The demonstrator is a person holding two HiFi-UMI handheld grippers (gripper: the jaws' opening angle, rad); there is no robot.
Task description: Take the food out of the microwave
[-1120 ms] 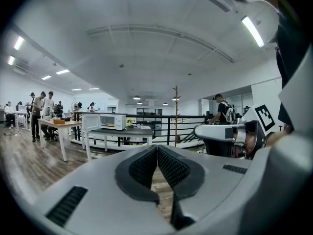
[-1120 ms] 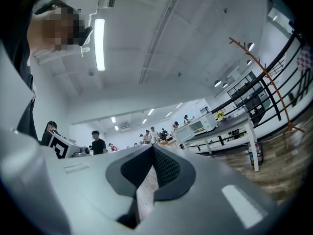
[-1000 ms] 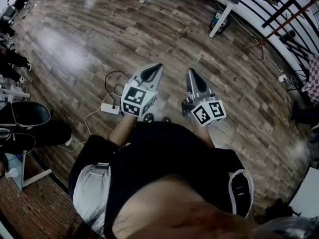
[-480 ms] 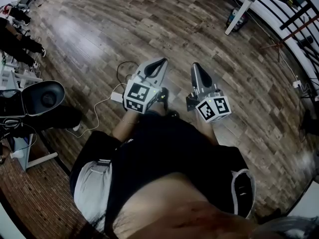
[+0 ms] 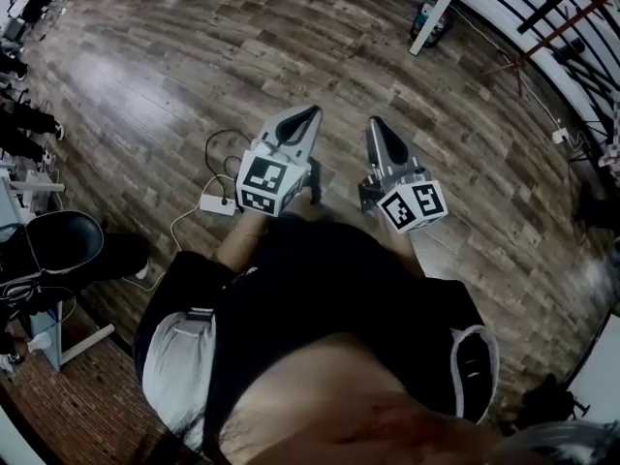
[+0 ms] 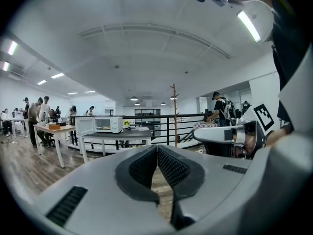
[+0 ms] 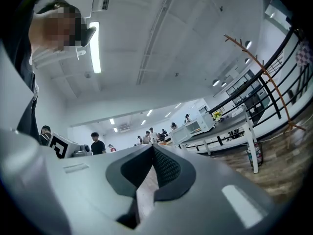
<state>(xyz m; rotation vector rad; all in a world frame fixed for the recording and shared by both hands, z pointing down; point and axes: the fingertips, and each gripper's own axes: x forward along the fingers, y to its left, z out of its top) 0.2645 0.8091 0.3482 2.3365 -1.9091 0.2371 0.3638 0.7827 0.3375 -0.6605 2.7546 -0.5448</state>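
Shifted a little across the wood floor (image 5: 174,95) since before, the left gripper (image 5: 308,116) and right gripper (image 5: 373,124) keep their jaws pressed together, holding nothing; the microwave (image 6: 103,125) stands far off on a table (image 6: 117,136).

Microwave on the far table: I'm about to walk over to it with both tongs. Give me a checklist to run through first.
1. Left tongs shut and empty: ok.
2. Right tongs shut and empty: ok.
3. Microwave in sight on the grey table: ok.
4. Microwave within reach: not ok, it stands far across the room.
5. Microwave door open: cannot tell from here.
6. Floor by the feet free of trip hazards: not ok, a power strip and its cable lie there.
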